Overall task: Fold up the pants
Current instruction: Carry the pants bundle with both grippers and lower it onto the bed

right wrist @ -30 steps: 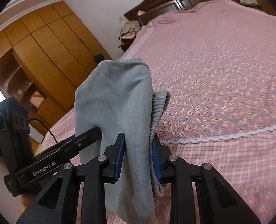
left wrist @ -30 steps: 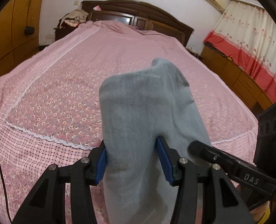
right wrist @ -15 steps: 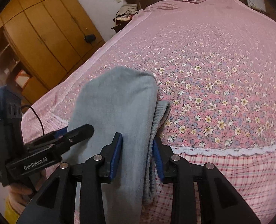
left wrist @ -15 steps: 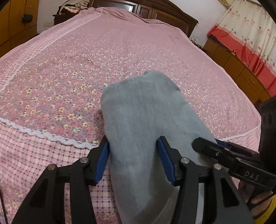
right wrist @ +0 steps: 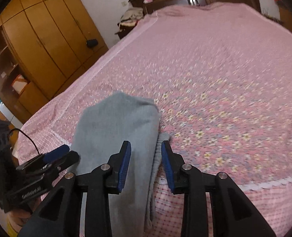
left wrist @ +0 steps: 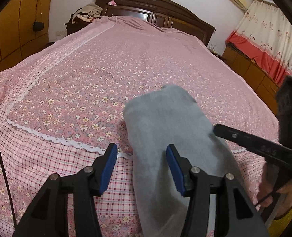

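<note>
The grey pants (left wrist: 165, 130) lie folded in a narrow stack on the near edge of the pink floral bed; they also show in the right wrist view (right wrist: 116, 126). My left gripper (left wrist: 141, 167) is open, its blue pads spread with the left edge of the pants between them, not pinched. My right gripper (right wrist: 145, 164) is open around the pants' right edge with the ribbed waistband. Each gripper shows in the other's view: the right one (left wrist: 250, 144) at the pants' right, the left one (right wrist: 53, 156) at their left.
The bed (left wrist: 126, 69) stretches away to a dark wooden headboard (left wrist: 155, 7). A wooden wardrobe (right wrist: 47, 39) stands at the left. Low cabinets and red-and-cream curtains (left wrist: 264, 45) line the right. A pile of clothes (left wrist: 86, 13) sits by the headboard.
Both grippers lowered the folded pants onto the bed, then opened and let go. The pants now rest on the cover instead of standing up between the pads.
</note>
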Available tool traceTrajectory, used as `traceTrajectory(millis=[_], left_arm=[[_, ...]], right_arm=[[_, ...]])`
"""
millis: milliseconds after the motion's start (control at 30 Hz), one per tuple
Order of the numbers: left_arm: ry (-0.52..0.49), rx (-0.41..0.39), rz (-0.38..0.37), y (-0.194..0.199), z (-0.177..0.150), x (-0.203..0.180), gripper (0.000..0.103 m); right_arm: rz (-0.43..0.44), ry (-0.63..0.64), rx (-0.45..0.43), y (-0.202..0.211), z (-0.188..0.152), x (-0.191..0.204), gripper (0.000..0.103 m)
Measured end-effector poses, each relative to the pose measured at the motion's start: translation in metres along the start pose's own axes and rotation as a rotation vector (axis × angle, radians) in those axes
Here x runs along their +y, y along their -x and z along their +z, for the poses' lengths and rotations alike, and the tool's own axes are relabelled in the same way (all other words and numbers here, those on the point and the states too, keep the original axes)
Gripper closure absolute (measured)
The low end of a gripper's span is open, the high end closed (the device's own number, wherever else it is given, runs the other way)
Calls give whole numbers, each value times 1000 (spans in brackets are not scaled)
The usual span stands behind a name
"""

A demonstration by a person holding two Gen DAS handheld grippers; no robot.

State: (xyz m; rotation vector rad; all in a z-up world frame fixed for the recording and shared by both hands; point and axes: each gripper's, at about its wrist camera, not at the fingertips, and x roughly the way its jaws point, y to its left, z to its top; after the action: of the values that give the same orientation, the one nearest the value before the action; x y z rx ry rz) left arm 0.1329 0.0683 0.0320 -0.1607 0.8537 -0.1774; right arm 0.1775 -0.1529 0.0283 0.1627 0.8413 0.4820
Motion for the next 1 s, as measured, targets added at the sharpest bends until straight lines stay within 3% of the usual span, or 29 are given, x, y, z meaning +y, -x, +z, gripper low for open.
traceTrajectory(millis=[133, 200, 300, 433, 567, 800, 1000], left_arm=[[-6, -1, -6, 2, -1, -3, 49], [-4, -4, -7, 3, -1, -3, 49], [8, -20, -19, 9, 0, -3, 49], [10, -35, -42, 12, 3, -4, 49], [19, -33, -58, 7, 3, -9, 49], [2, 28, -45, -23, -2, -12, 49], [2, 17, -25, -11, -5, -11, 49]], right_arm=[[40, -18, 33, -15, 3, 2, 73], [35, -33, 16, -14, 2, 2, 92], [52, -84, -86, 10, -2, 4, 94], [-9, -28, -176, 41, -12, 19, 94], [-110, -22, -131, 28, -21, 17, 94], [-170, -36, -57, -14, -30, 3, 92], [-116, -55, -63, -1, -28, -1, 91]])
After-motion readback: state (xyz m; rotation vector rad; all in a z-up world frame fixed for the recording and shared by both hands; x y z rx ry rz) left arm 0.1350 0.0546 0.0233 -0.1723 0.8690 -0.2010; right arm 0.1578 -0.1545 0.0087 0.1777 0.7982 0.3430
